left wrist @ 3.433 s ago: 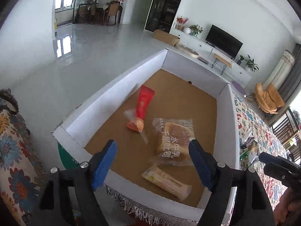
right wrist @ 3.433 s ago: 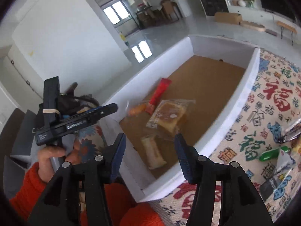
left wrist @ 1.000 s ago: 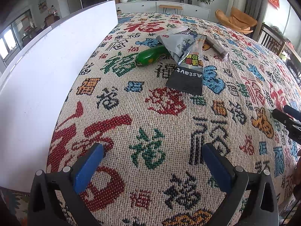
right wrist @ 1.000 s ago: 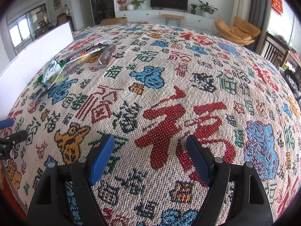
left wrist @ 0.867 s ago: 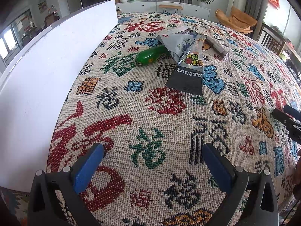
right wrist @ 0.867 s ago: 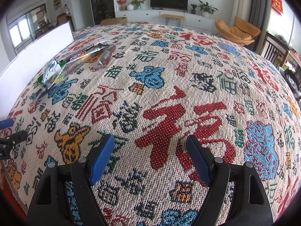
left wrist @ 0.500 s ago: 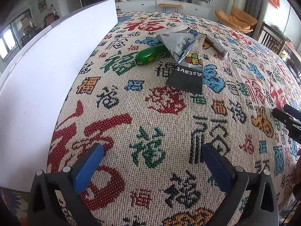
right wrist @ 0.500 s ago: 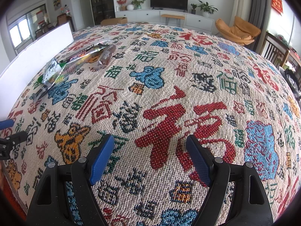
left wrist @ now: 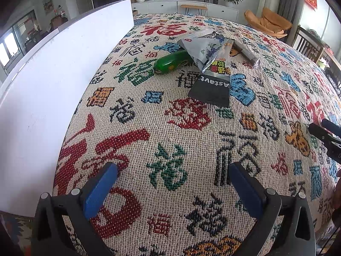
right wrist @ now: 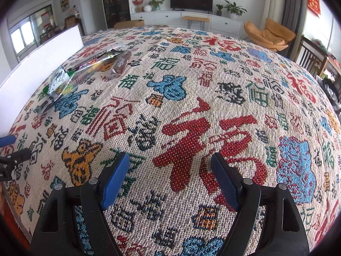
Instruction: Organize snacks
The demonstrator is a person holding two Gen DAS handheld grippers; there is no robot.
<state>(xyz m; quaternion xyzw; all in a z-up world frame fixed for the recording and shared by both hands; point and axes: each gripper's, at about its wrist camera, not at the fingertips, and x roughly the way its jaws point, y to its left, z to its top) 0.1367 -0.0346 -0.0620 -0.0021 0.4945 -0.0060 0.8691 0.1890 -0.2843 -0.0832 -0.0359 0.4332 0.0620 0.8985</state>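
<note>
A small pile of snack packets lies on the patterned tablecloth (left wrist: pixel 170 140): a green packet (left wrist: pixel 170 63), a silver pouch (left wrist: pixel 202 50), a black "Astavt" packet (left wrist: pixel 212 85) and a dark bar in clear wrap (left wrist: pixel 247 54). The right wrist view shows the same pile at upper left, with the silver pouch (right wrist: pixel 60 79) and a brown bar (right wrist: pixel 121 63). My left gripper (left wrist: pixel 170 186) hovers open over bare cloth, well short of the pile. Over a red character my right gripper (right wrist: pixel 170 180) stands open, holding nothing.
The white wall of a cardboard box (left wrist: pixel 53 81) runs along the cloth's left side. Part of the right gripper (left wrist: pixel 326 136) shows at the left view's right edge. Behind the table are a TV cabinet (right wrist: pixel 187 20) and an orange chair (right wrist: pixel 268 34).
In the oldest frames both grippers looked into the white box with packaged snacks in it; they now face the tablecloth. Over the last second nothing has moved.
</note>
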